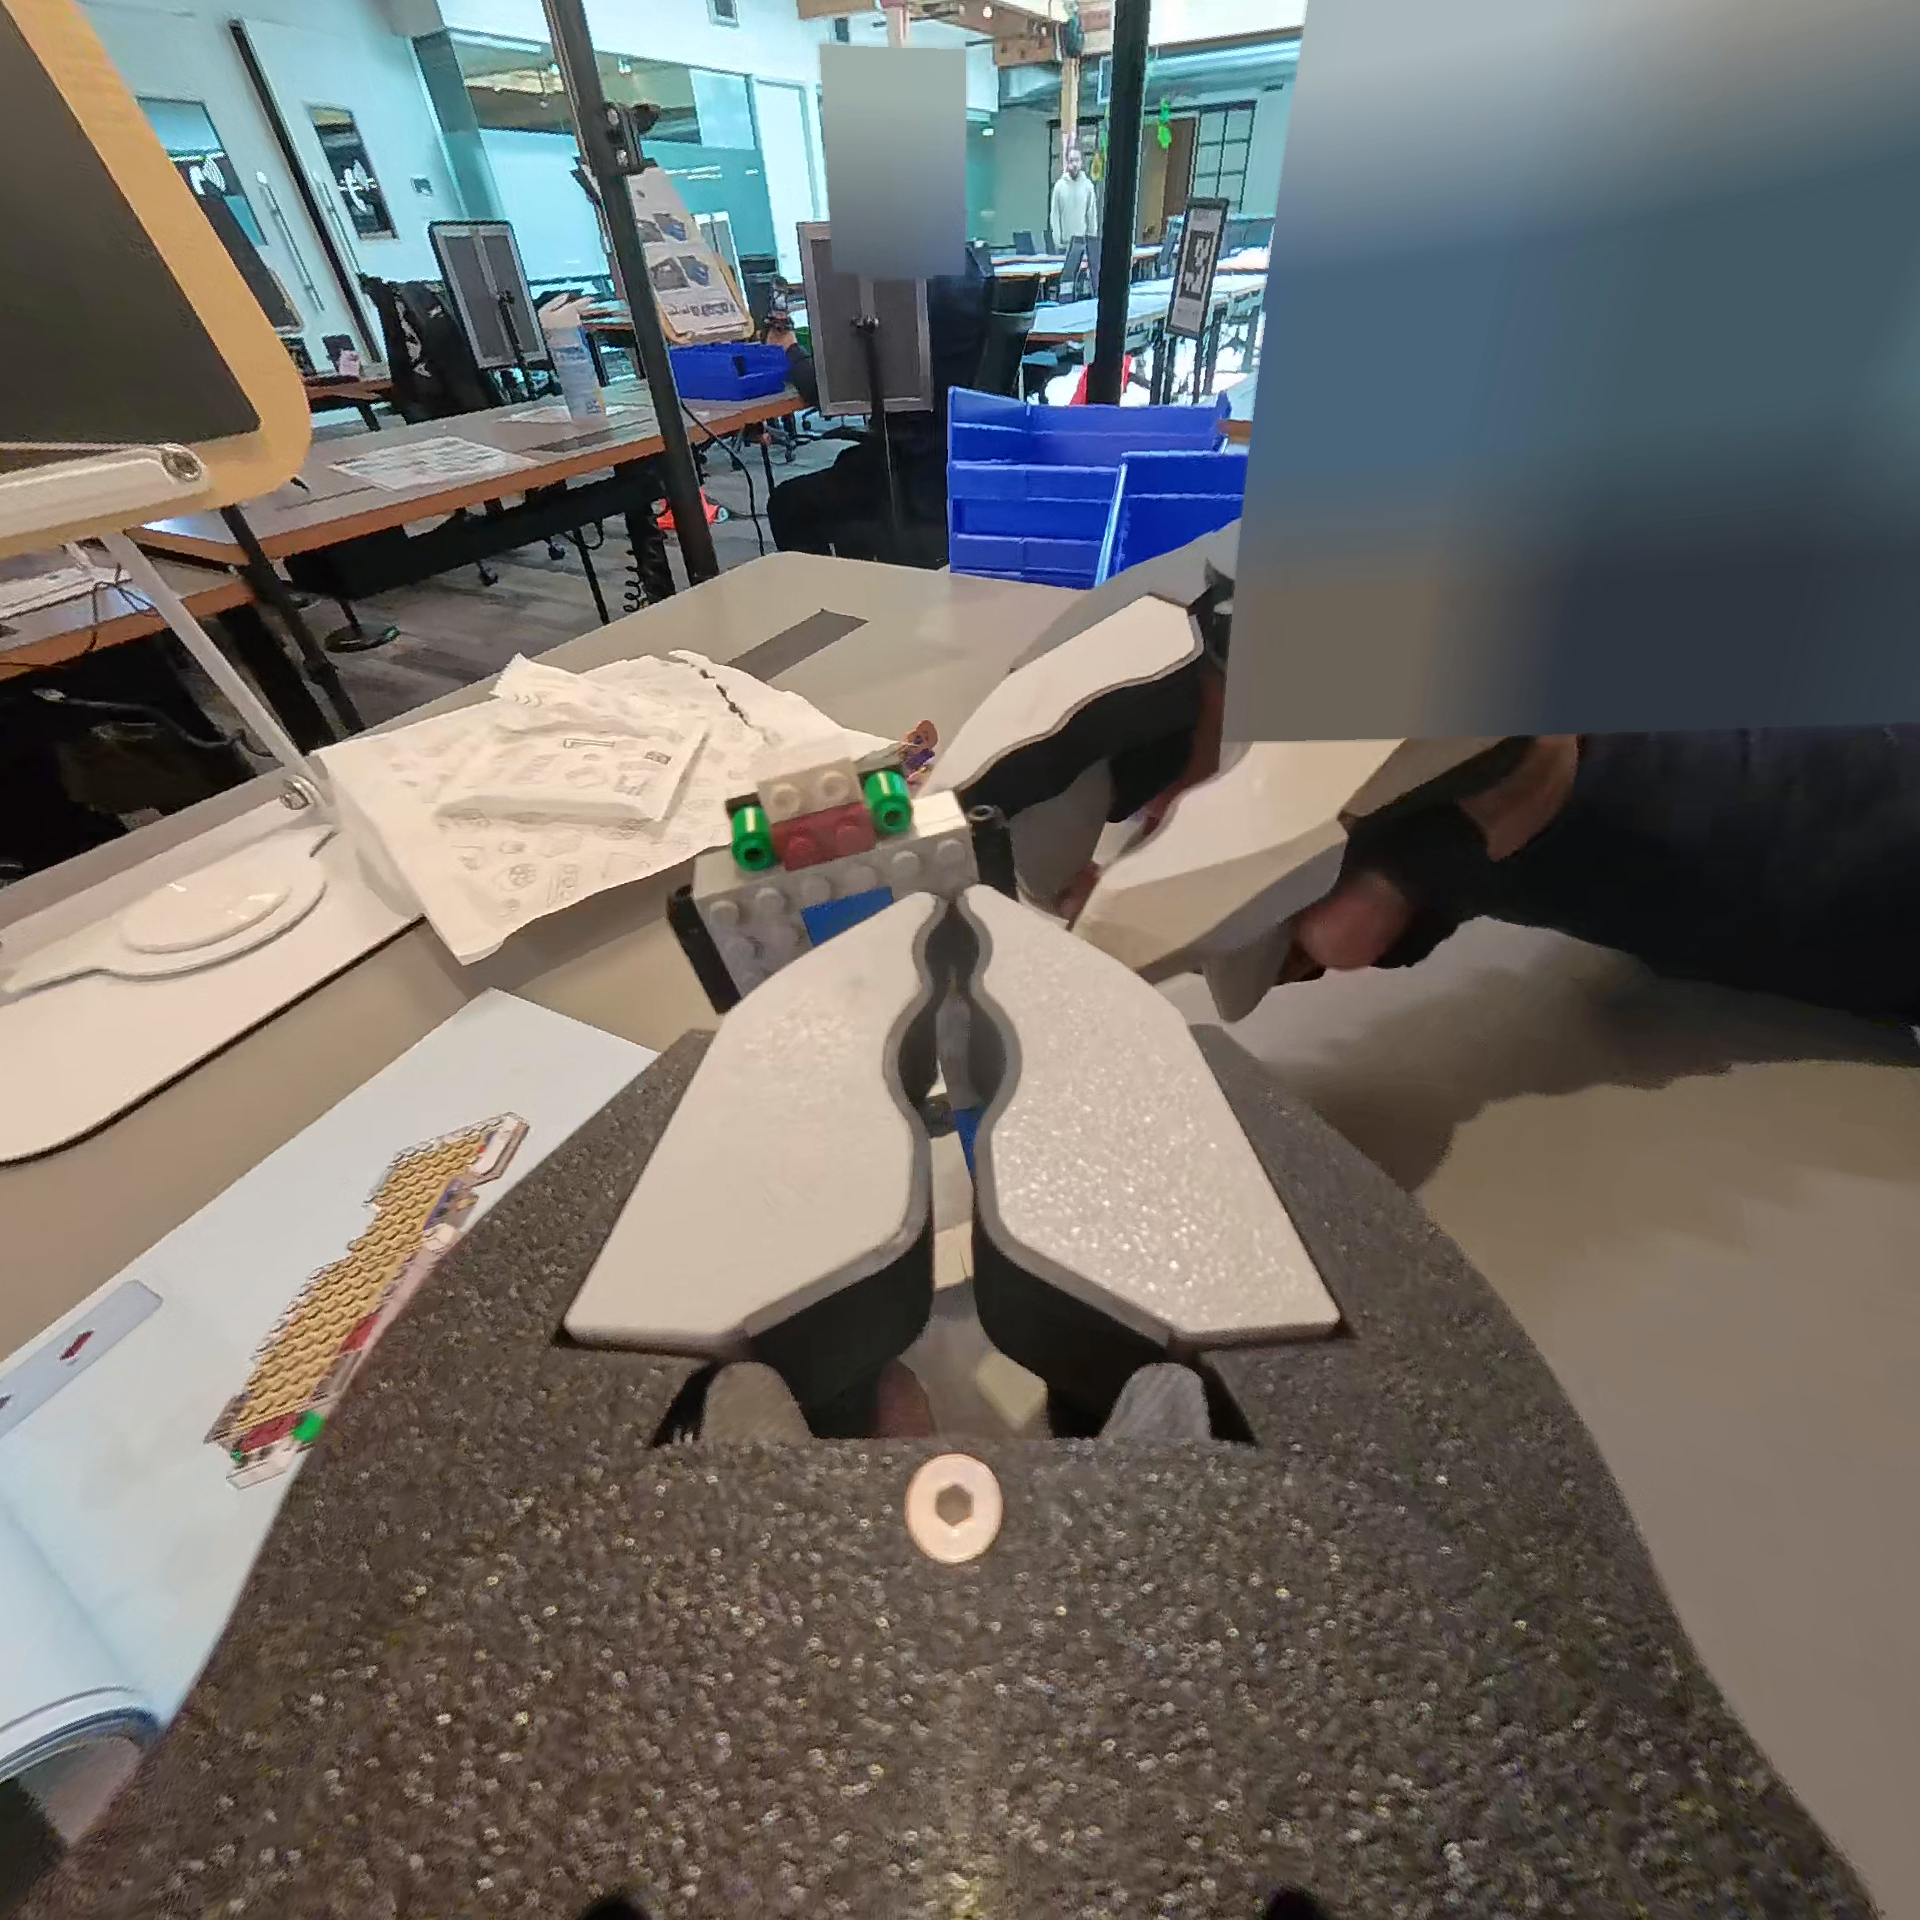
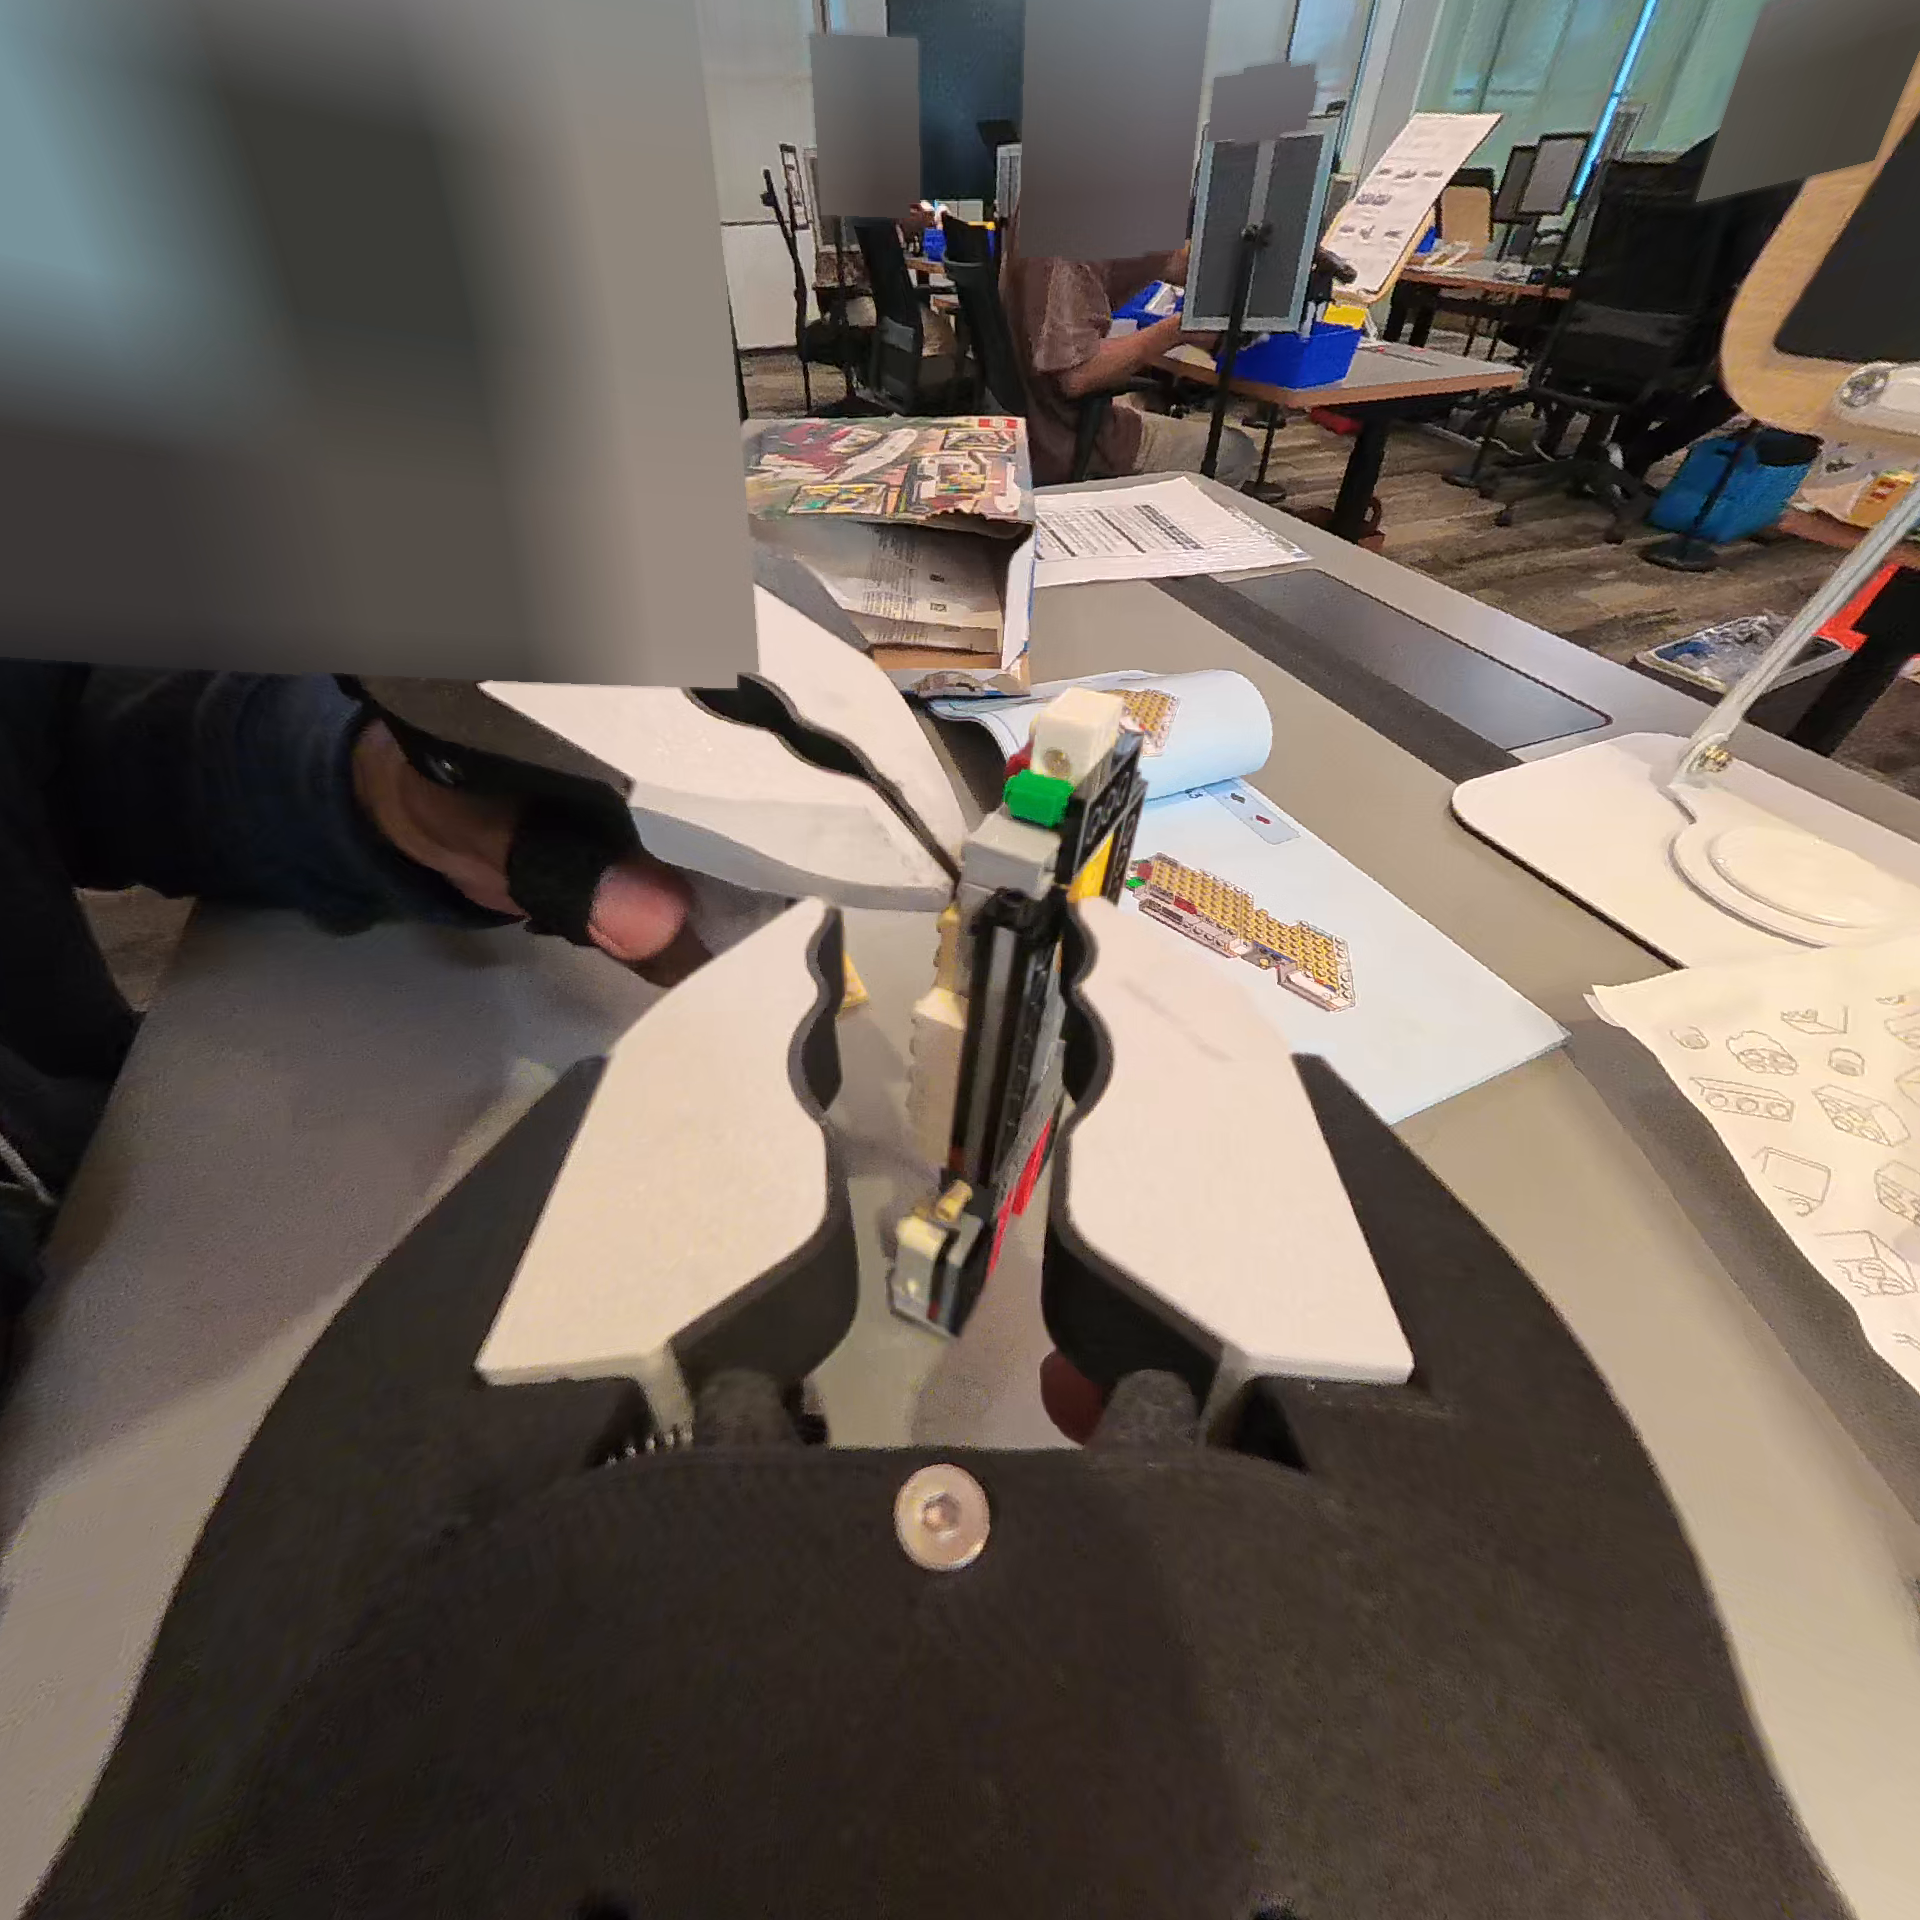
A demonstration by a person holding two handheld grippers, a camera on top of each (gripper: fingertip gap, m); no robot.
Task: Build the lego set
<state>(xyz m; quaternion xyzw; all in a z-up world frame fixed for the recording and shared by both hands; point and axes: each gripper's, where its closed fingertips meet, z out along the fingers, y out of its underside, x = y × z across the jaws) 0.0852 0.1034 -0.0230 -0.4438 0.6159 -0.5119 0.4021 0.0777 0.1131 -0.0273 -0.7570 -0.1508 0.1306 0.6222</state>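
The lego build (image 1: 831,883) is a grey studded plate with a blue patch, carrying two green cylinders, a dark red brick and a white brick. It sits just ahead of my left gripper (image 1: 951,906), which is shut, its tips against the plate's face. In the right wrist view the build (image 2: 1013,1018) is seen edge-on between the fingers of my right gripper (image 2: 956,920). The right finger (image 2: 1174,1091) lies against it and the left finger (image 2: 727,1091) stands clear of it. The left gripper (image 2: 925,878) comes in from the left and touches the build's grey brick.
An open instruction booklet (image 2: 1351,997) lies on the grey table (image 2: 312,1091) beyond the build. White paper bags (image 1: 582,790) printed with brick drawings and a white lamp base (image 2: 1766,862) lie farther out. A cardboard box (image 2: 894,499) stands at the back. Gloved hands (image 2: 520,842) hold both grippers. The tips of both grippers are at nearly the same place.
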